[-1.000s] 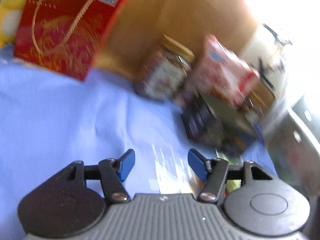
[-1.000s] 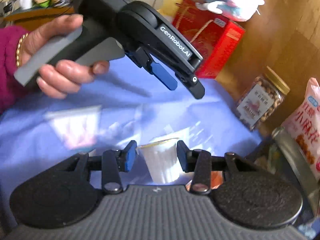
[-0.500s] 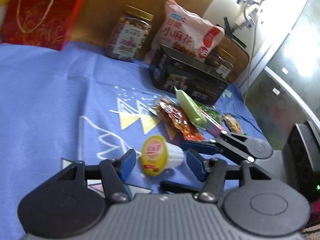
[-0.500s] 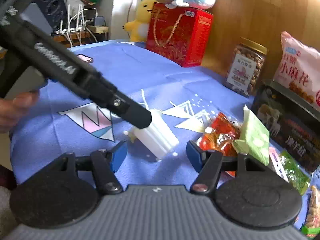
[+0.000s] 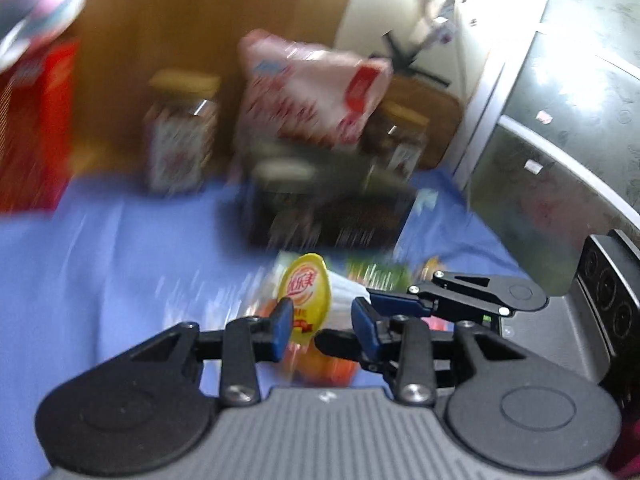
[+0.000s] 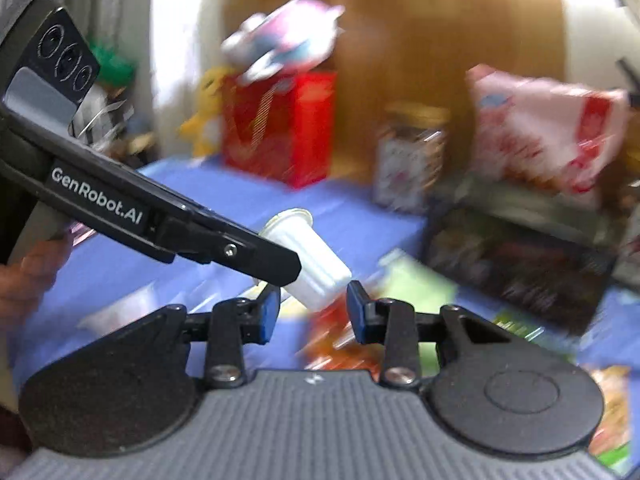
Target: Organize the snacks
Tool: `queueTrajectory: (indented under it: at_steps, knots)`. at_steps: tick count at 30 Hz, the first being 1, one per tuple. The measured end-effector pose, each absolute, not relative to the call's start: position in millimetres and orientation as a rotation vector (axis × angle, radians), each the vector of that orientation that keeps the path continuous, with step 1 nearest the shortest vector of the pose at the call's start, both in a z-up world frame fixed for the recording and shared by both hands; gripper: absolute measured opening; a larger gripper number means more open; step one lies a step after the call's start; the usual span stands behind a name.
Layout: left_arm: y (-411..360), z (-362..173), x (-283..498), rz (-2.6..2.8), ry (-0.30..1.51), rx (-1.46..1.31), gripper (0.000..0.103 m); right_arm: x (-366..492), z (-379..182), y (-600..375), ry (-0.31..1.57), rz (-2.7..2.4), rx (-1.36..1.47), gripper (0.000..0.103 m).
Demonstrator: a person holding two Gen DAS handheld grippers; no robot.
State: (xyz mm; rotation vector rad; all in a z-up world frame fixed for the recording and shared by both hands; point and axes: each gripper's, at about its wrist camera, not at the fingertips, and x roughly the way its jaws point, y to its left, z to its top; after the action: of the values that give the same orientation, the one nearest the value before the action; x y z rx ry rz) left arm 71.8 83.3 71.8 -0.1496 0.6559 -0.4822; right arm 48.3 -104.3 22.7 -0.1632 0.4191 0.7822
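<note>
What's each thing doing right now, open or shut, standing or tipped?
Jelly cup, foil lid on, tipped sideways.
Left claw, shut on the jelly cup.
Right claw, around the cup's bottom; grip unclear.
Jar, upright, lid on.

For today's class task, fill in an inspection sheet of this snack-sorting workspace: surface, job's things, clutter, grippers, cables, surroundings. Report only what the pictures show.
Surface: blue cloth, patterned, covering the table.
Job's things: jelly cup with a yellow lid, tilted between both grippers; loose packets lie below it; dark box, pink snack bag and jar stand at the back.
Clutter: red gift box with a plush toy on top.
Grippers: left gripper and right gripper both bracket the cup; which one holds it is unclear.
Cables: nothing seen.
Surroundings: wooden panel behind; much is motion-blurred.
</note>
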Motion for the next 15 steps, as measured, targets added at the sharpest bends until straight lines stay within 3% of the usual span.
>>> queueTrajectory:
  at_steps: [5,11,15]
  knots:
    - [43,94,150,-0.541,0.595,-0.117,0.034,110,49,-131,0.366,0.628,-0.144,0.039]
    - [23,76,223,-0.541,0.655,-0.2,0.032,180,45,-145,0.411,0.517,-0.138,0.039]
    - [25,66,234,-0.511,0.677,-0.234,0.034,187,40,-152,0.415,0.483,-0.133,0.048]
